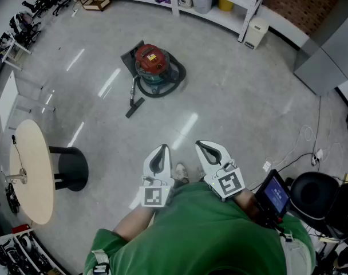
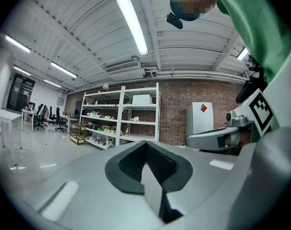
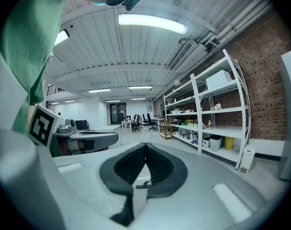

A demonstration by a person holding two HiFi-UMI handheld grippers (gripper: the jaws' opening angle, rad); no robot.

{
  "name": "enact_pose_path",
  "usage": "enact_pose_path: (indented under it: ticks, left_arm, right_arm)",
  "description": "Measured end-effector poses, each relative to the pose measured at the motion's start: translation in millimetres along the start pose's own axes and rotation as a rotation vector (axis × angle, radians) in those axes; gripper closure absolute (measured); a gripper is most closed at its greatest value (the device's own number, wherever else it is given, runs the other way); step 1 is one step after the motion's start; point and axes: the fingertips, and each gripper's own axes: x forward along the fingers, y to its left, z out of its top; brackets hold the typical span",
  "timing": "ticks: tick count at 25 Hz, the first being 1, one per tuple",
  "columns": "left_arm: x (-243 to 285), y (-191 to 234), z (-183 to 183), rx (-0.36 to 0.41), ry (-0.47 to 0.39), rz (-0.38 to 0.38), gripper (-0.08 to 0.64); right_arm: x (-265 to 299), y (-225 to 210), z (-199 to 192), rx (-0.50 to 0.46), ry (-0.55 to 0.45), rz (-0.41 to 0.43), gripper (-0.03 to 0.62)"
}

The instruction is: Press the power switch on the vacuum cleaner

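Note:
The vacuum cleaner [image 1: 153, 66], a round canister with a red top and a dark hose coiled round it, stands on the grey floor well ahead of me. Its wand and floor nozzle [image 1: 134, 103] lie to its left. Both grippers are held close to the green-shirted chest, far short of the vacuum. In the head view my left gripper [image 1: 160, 149] and right gripper [image 1: 201, 146] point forward side by side. Each is shut with nothing between its jaws, as the left gripper [image 2: 146, 143] and right gripper [image 3: 145, 146] show in their own views. Neither gripper view shows the canister.
A round beige table [image 1: 31, 171] on a black pedestal stands at the left. White shelving [image 1: 220, 7] runs along the back with a small white bin [image 1: 256, 33] beside it. A grey cabinet [image 1: 328, 50], floor cables [image 1: 303, 145] and a black stool [image 1: 314, 192] are at the right.

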Motion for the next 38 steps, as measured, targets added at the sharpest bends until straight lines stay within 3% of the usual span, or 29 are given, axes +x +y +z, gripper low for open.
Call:
enact_pose_path:
  ticks: [24, 32, 38]
  left_arm:
    - [15, -9, 2, 0.01, 0.027, -0.001, 0.552]
    - [56, -30, -16, 0.026, 0.037, 0.034, 0.552]
    - [60, -38, -29, 0.028, 0.03, 0.075, 0.552]
  right_arm:
    - [-5, -18, 12, 0.026, -0.038, -0.002, 0.589]
    - [-3, -67, -6, 0.046, -0.053, 0.028, 0.589]
    - [-5, -79, -21, 0.047, -0.049, 0.043, 0.589]
